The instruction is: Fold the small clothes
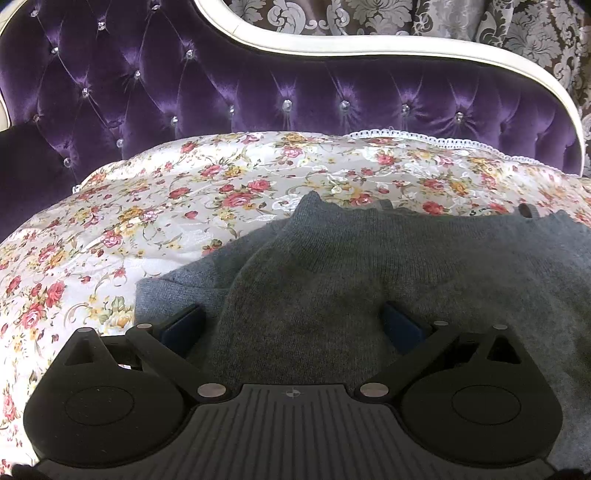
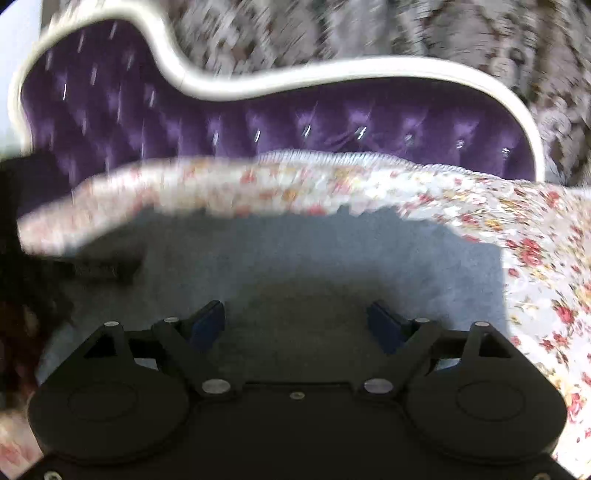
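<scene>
A grey knit garment (image 1: 369, 266) lies on the floral bedspread (image 1: 155, 206), with a fold of it raised toward the middle. My left gripper (image 1: 293, 325) is open, its blue-padded fingers (image 1: 184, 325) spread over the garment's near part. In the blurred right wrist view the same grey garment (image 2: 295, 258) lies on the floral bedspread (image 2: 535, 258). My right gripper (image 2: 297, 325) is open above it, holding nothing.
A purple tufted headboard (image 1: 258, 85) with a white frame stands behind the bed. Patterned curtains (image 1: 369, 18) hang behind it. A dark object (image 2: 99, 271) lies at the garment's left edge in the right wrist view, too blurred to identify.
</scene>
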